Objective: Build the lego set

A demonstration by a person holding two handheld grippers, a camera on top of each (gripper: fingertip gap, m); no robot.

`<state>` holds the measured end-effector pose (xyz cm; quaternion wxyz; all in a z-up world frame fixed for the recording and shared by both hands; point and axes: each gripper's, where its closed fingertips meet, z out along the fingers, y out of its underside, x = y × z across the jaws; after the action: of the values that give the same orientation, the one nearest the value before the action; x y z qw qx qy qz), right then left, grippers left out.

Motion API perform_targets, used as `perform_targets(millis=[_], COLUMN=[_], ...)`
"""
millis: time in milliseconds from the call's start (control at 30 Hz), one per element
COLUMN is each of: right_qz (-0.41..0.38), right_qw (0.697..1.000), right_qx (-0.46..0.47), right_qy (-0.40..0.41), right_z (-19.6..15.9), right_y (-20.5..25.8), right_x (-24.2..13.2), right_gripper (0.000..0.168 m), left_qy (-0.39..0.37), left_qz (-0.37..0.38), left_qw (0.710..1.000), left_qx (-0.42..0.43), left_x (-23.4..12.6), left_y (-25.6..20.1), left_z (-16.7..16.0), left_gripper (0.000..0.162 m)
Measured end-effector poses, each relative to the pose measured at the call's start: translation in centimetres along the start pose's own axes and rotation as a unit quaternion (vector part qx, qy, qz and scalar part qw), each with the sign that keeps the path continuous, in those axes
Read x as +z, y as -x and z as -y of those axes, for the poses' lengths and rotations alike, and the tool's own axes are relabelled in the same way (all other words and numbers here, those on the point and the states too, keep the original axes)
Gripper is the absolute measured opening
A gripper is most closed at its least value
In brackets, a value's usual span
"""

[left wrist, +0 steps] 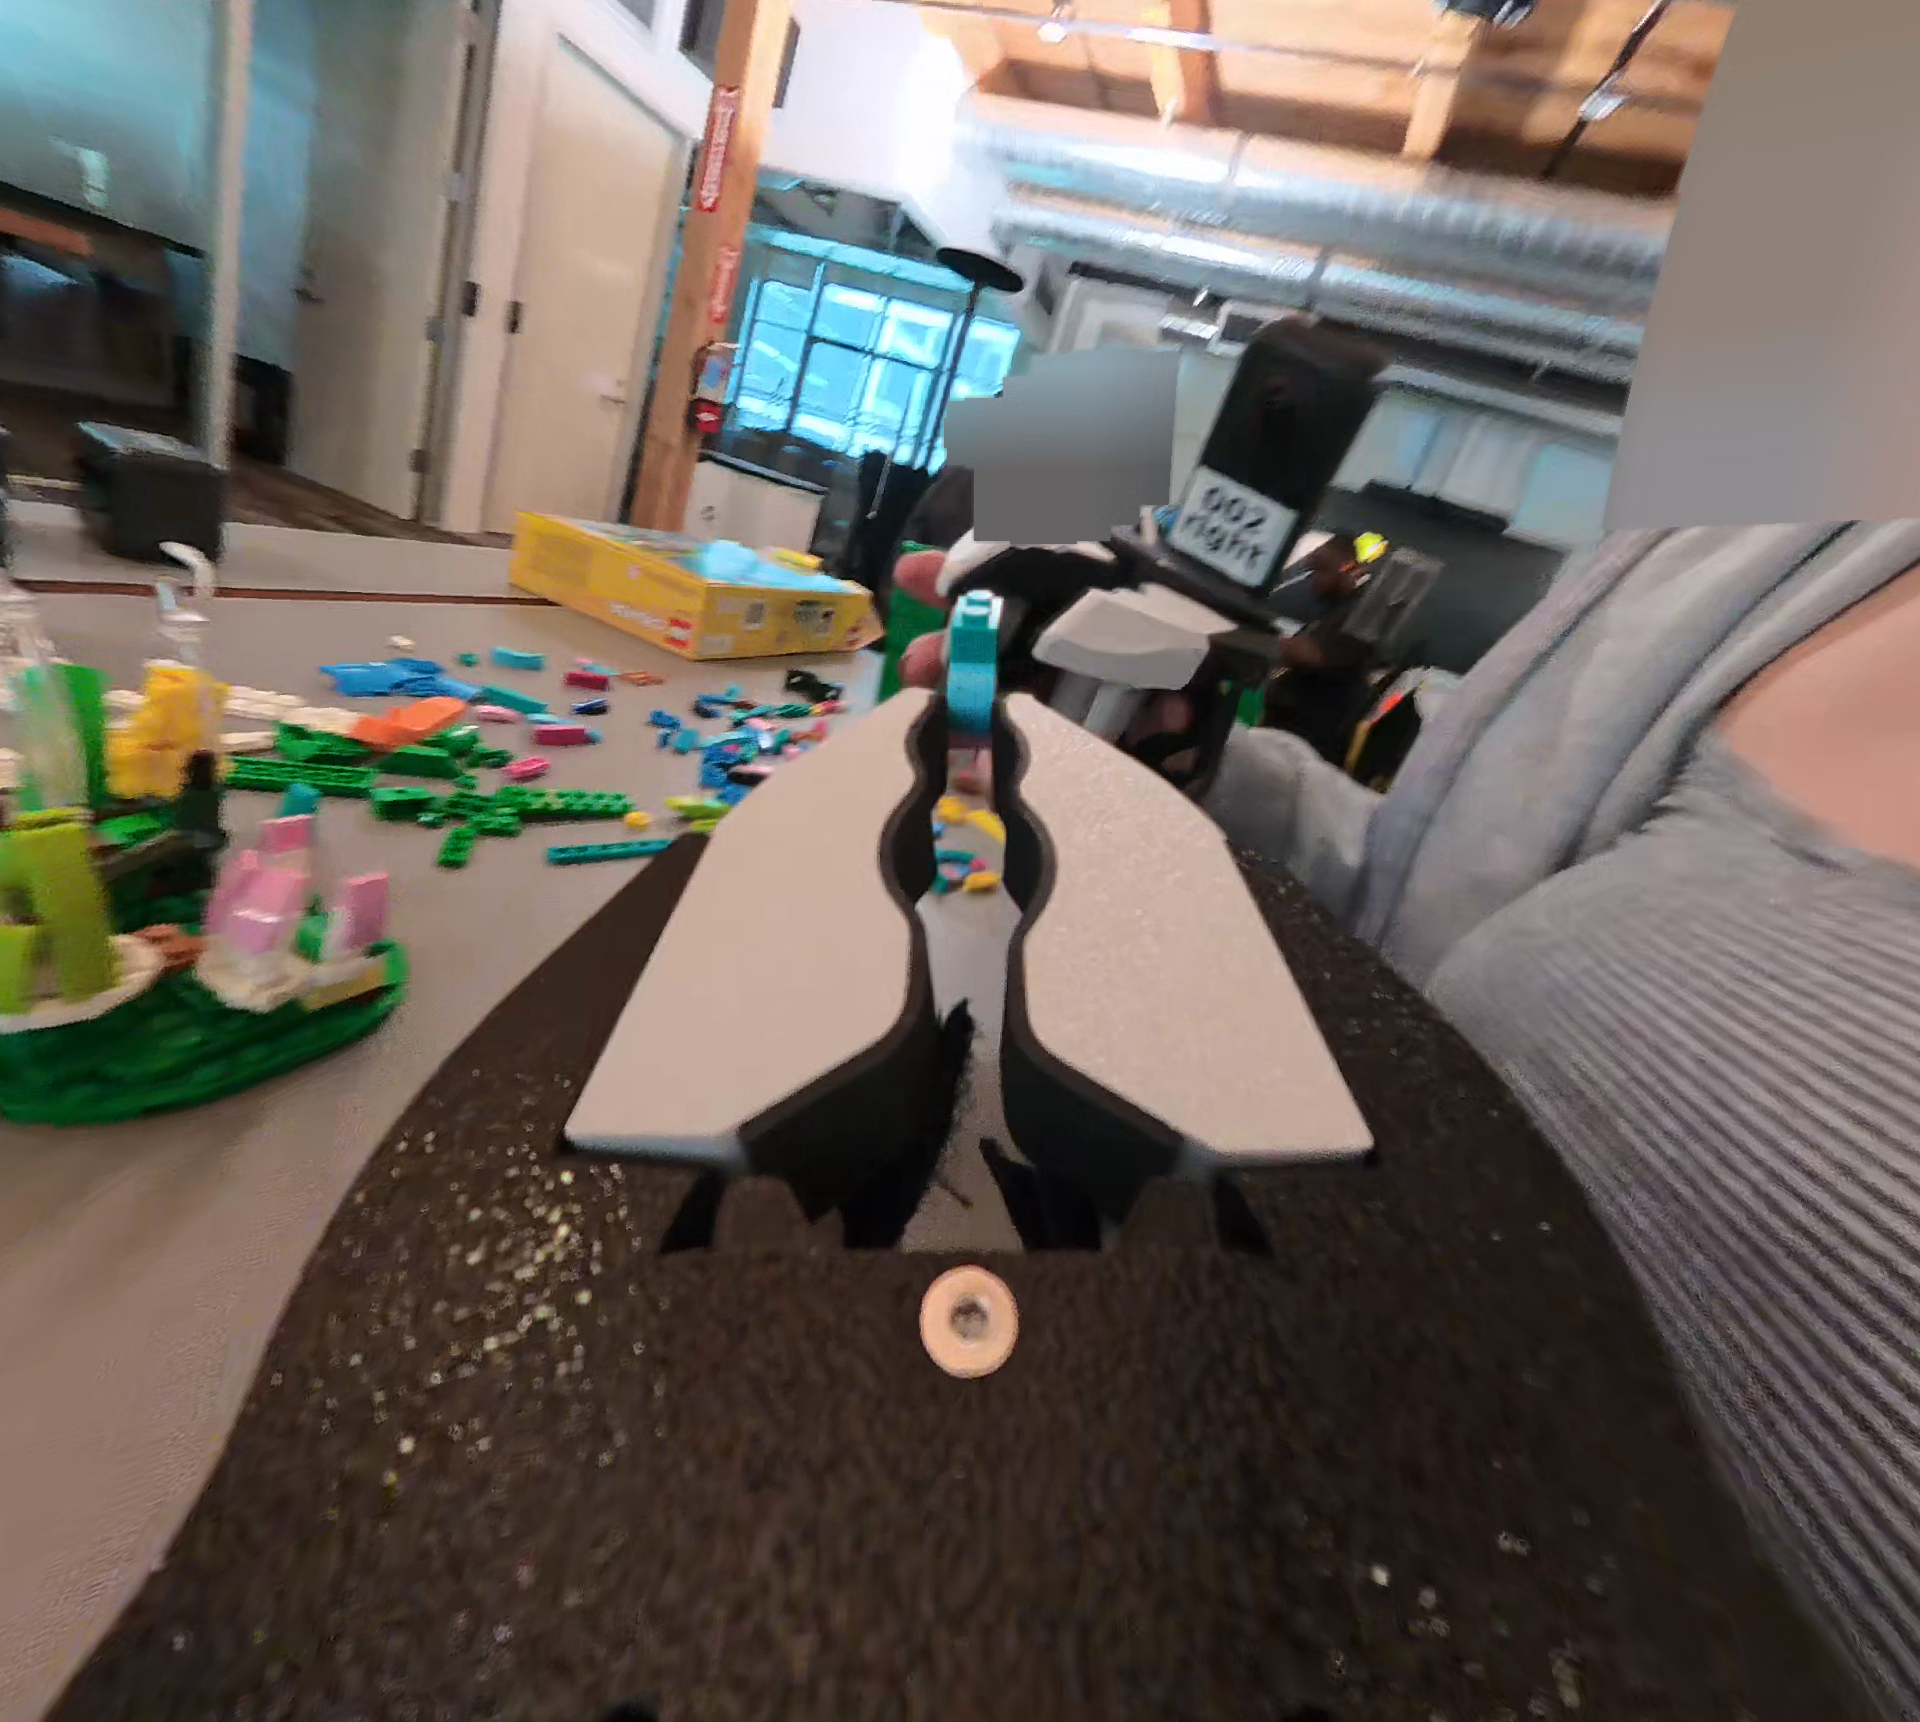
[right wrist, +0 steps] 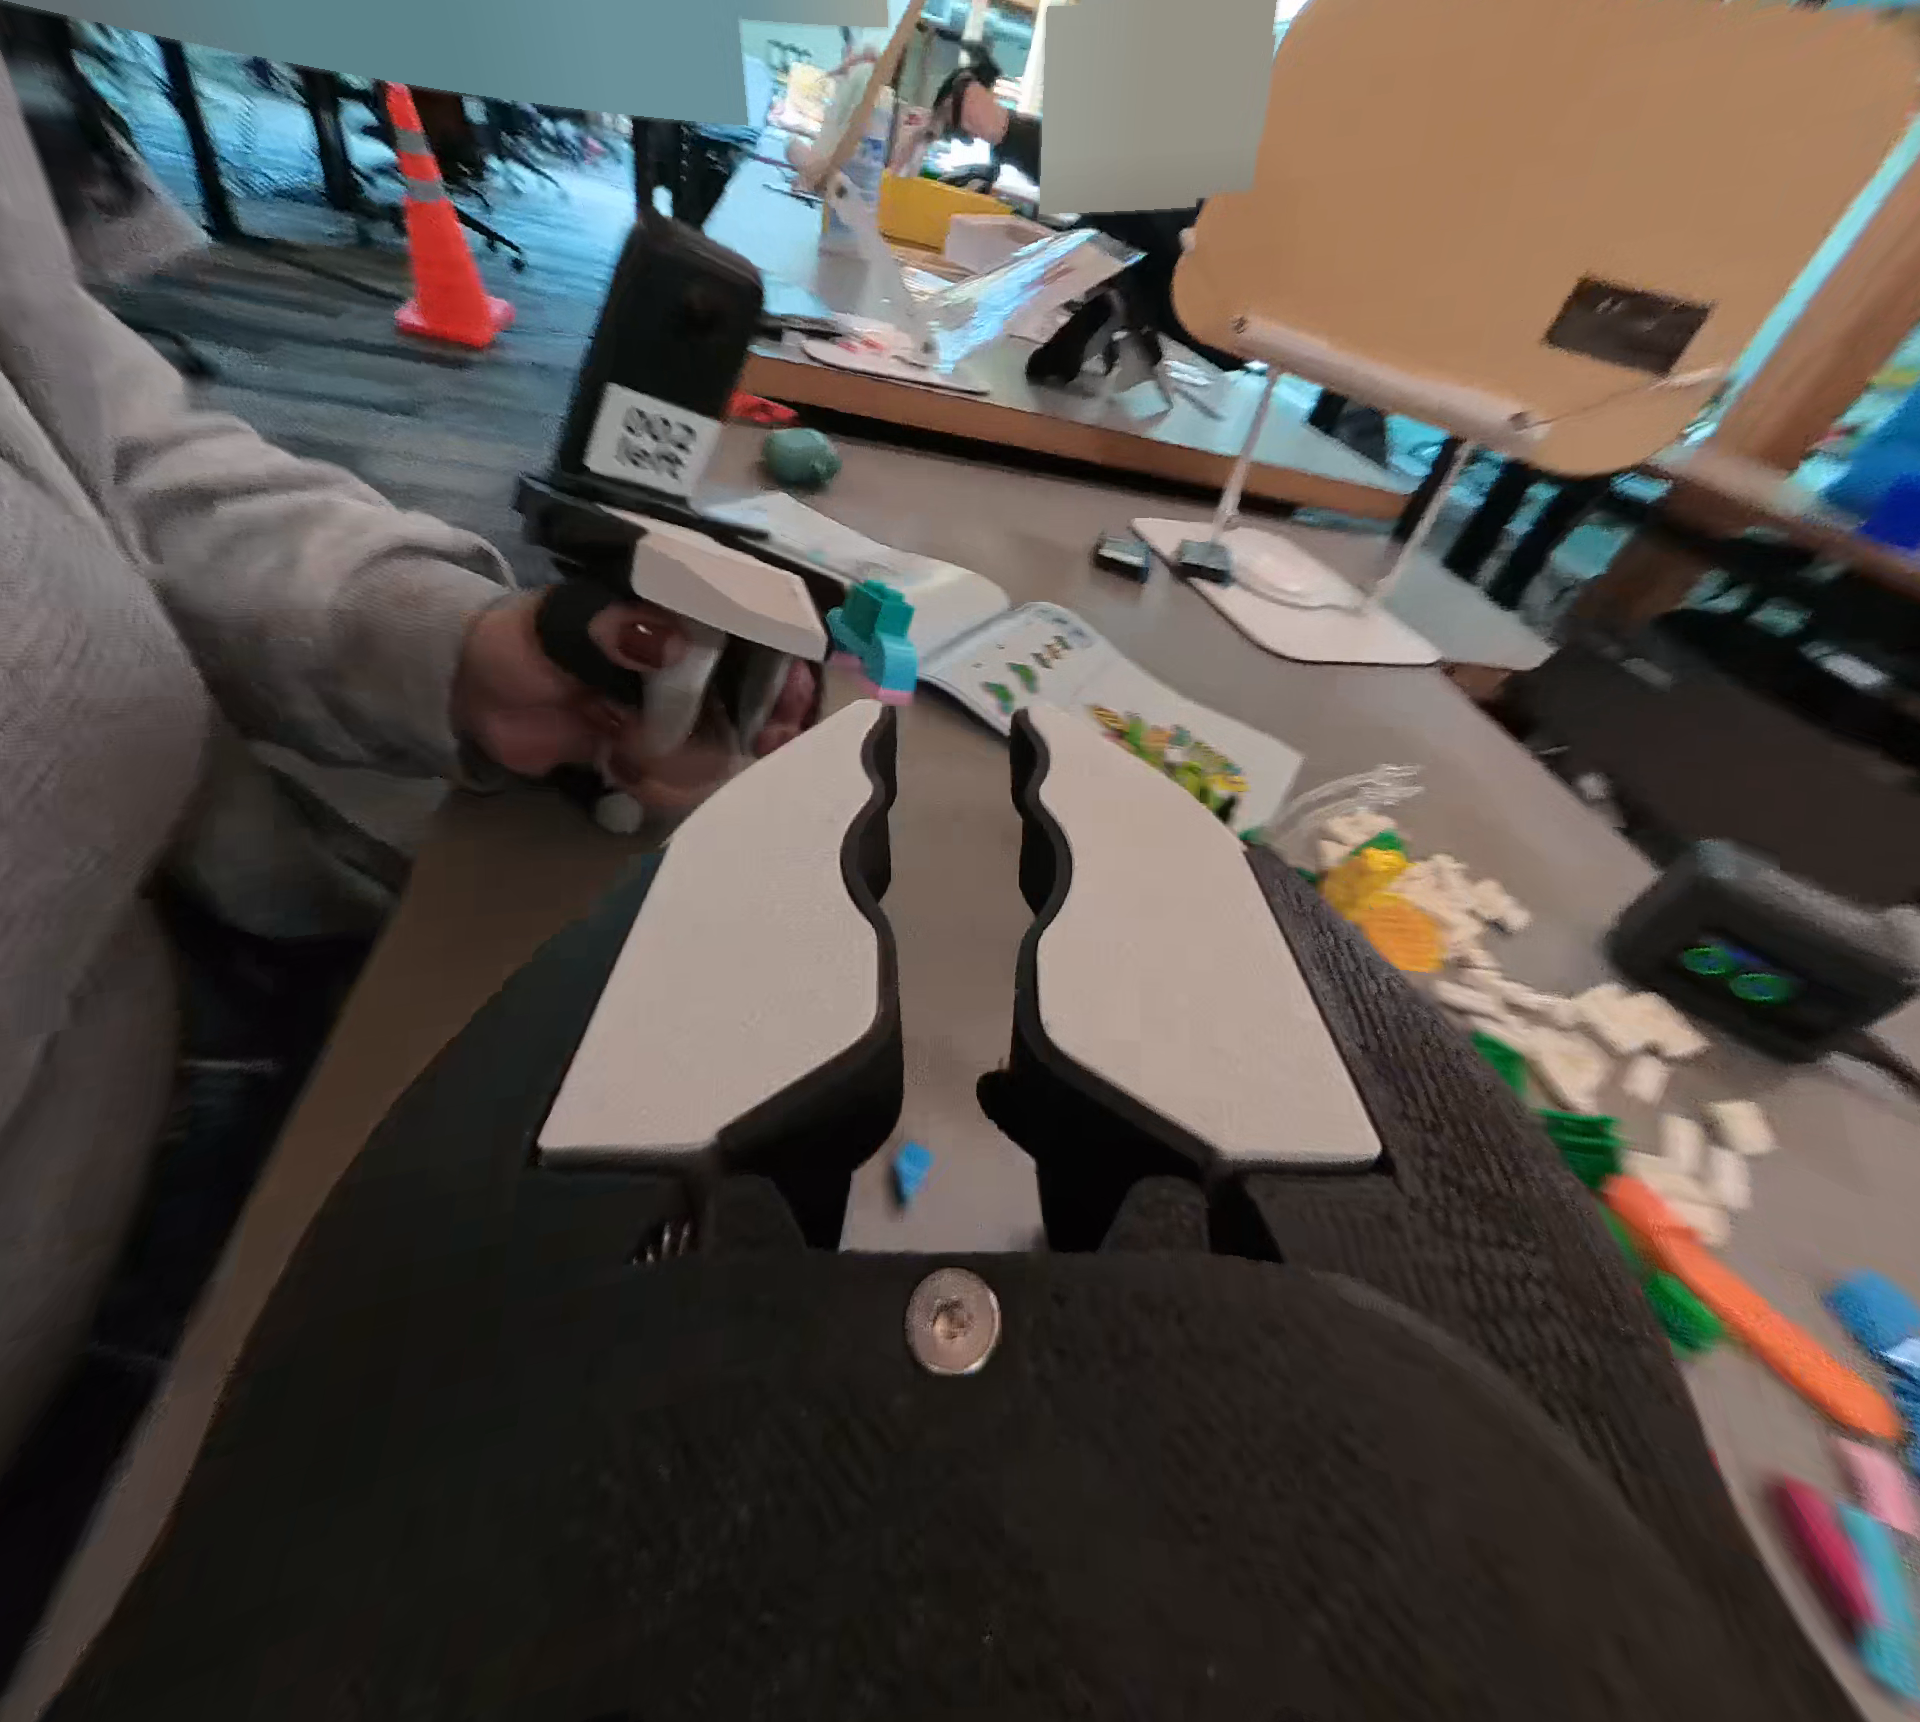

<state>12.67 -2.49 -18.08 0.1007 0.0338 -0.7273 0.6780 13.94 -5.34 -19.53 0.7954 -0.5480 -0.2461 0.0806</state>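
Observation:
My left gripper point(left wrist: 971, 716) is shut on a small teal lego piece point(left wrist: 974, 664) and holds it up above the table. The piece sticks out past the fingertips; in the right wrist view it shows as a teal piece with a pink bottom point(right wrist: 878, 644) at the left gripper's tips point(right wrist: 831, 633). My right gripper point(right wrist: 951, 722) is open and empty, just right of and below that piece; it also shows in the left wrist view point(left wrist: 1122, 644), close behind the piece. A partly built model on a green base point(left wrist: 177, 976) stands at the left.
Loose bricks in green, blue, pink and orange point(left wrist: 499, 758) lie across the grey table, with the yellow set box point(left wrist: 686, 597) behind. An open instruction booklet point(right wrist: 1039, 664), white bricks point(right wrist: 1507, 976), a small black device point(right wrist: 1756, 955) and a stand point(right wrist: 1278, 571) lie to the right.

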Motion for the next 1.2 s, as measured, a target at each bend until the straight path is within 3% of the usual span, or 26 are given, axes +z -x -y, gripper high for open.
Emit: perform_targets(millis=[167,333,467,900,967,1000,1067,1133,1200], right_qz=[0.064,0.025,0.005,0.017,0.006,-0.002,-0.025,-0.049,-0.067], right_qw=[0.987,0.962,0.951,0.927,0.932,0.935,0.944,0.959,0.972], right_qx=[0.137,0.237,0.247,0.289,0.274,0.264,0.236,0.199,0.169], right_qy=[-0.054,-0.136,-0.186,-0.238,-0.236,-0.237,-0.23,-0.196,-0.146], right_z=[1.6,2.6,3.5,4.1,3.9,4.0,4.1,3.4,1.9], right_y=[0.8,-0.5,-0.4,-0.6,-0.9,-1.3,-2.7,-4.2,-5.4], right_x=[0.8,1.4,1.6,0.8,0.3,-0.3,-2.3,-4.4,-6.2], right_gripper=[0.024,0.022,0.019,0.006,0.006,0.006,0.006,0.006,0.006], left_qy=[-0.075,-0.191,-0.238,-0.23,-0.209,-0.178,-0.055,0.085,0.175], left_qz=[-0.032,-0.064,-0.065,-0.064,-0.066,-0.053,0.035,0.127,0.123], left_qw=[0.995,0.973,0.961,0.962,0.965,0.972,0.993,0.988,0.976], left_qx=[-0.055,-0.115,-0.123,-0.13,-0.141,-0.144,-0.101,-0.005,0.049], left_x=[0.5,1.1,2.0,4.1,4.5,5.0,5.7,5.5,5.6], left_y=[-0.8,-1.6,-1.9,-1.8,-1.7,-1.4,0.8,3.5,3.9], left_z=[1.6,4.1,4.5,3.3,2.8,2.2,-0.7,-3.6,-5.2], left_gripper=[0.007,0.007,0.007,0.007,0.01,0.024,0.042,0.058,0.062])
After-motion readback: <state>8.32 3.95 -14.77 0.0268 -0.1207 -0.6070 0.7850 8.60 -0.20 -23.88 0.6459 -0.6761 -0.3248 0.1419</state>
